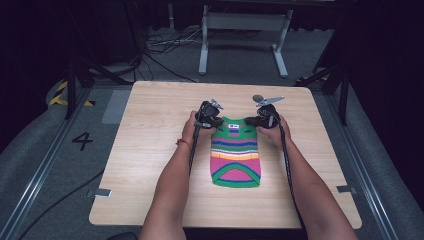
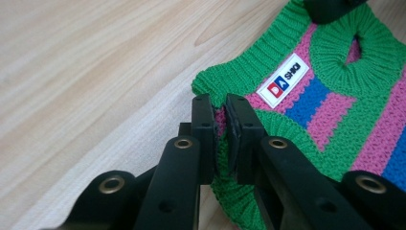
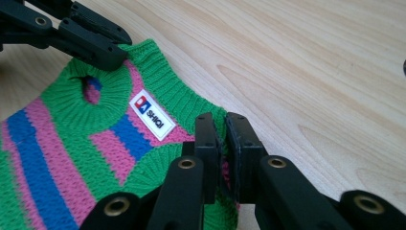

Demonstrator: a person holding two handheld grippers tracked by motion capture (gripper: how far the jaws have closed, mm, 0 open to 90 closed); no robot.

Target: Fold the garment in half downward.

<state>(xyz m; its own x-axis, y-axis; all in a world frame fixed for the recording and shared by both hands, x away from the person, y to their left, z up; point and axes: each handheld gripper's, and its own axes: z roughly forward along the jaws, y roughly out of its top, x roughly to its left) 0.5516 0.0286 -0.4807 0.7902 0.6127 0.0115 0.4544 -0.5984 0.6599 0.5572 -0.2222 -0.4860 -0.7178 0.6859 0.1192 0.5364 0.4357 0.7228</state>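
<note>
Where the wooden table (image 1: 150, 150) fills the middle of the high view, a small striped knit sweater (image 1: 235, 159) lies flat at centre frame, its neck end toward the top of the picture and its hem toward the bottom. Two forearms enter from the lower edge, one on each side of the garment. The left gripper (image 1: 214, 121) sits at the sweater's upper left corner and the right gripper (image 1: 251, 121) at its upper right corner. In the left gripper view, the black jaws at lower centre are closed on the green ribbed shoulder edge (image 2: 221, 125), with knit pinched between the pads. In the right gripper view, the jaws at lower centre are likewise clamped on the opposite shoulder edge (image 3: 223, 167). A white label (image 2: 282, 80) lies just right of centre in the left gripper view, beside the round green neck opening (image 2: 353, 56).

The step in hand appears to be lifting or folding from the shoulders. To do it well, both grips should probably rise together and level, keeping the cloth taut between them so neither corner slips or bunches.
</note>
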